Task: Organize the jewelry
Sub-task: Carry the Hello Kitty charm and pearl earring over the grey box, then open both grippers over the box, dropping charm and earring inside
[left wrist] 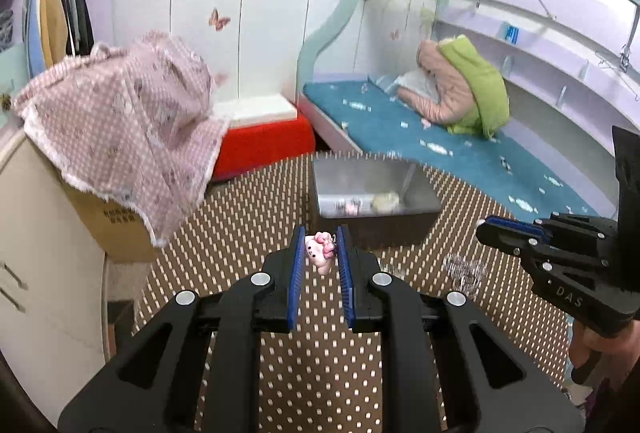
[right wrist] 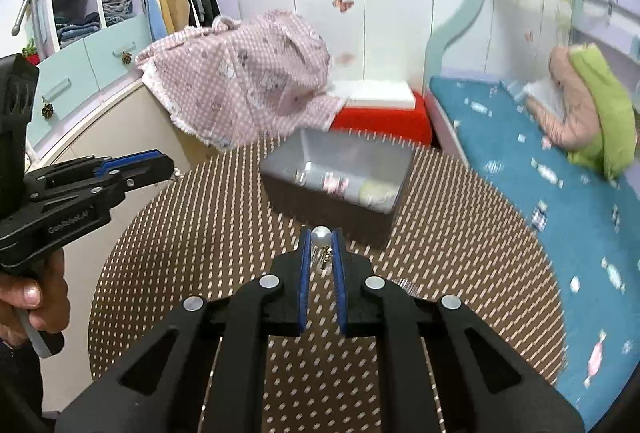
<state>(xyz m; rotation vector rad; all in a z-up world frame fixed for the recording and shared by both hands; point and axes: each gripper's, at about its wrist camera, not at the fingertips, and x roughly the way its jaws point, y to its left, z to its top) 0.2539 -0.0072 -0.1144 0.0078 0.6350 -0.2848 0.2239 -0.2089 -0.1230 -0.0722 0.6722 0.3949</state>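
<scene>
Two black grippers with ribbed blue pads hover over a round table (right wrist: 460, 245) covered in a brown mat dotted with pale holes. Landmark: the rectangular grey box (left wrist: 372, 193), smooth-walled and matte, standing on the mat with small blurred pieces lying on its floor. Just in front of the box, the left gripper (left wrist: 321, 253) is clamped on a small glossy pink charm (left wrist: 319, 253) with a lumpy, rounded shape. The right gripper (right wrist: 321, 247) is pinched on a round silvery-white pearl piece (right wrist: 321, 236), smooth and shiny, with a thin metal part hanging below it, also on the near side of the box. To the right of the box, near the table's edge, a cluster of clear, glinting pieces (left wrist: 464, 271) lies on the mat. Left of the box, a pink checked cloth (left wrist: 124, 129) with a frayed white hem drapes over a cardboard carton (left wrist: 108, 225). Behind the box sit a red block (left wrist: 264, 145) and a bed with a teal patterned cover (left wrist: 460, 149).
</scene>
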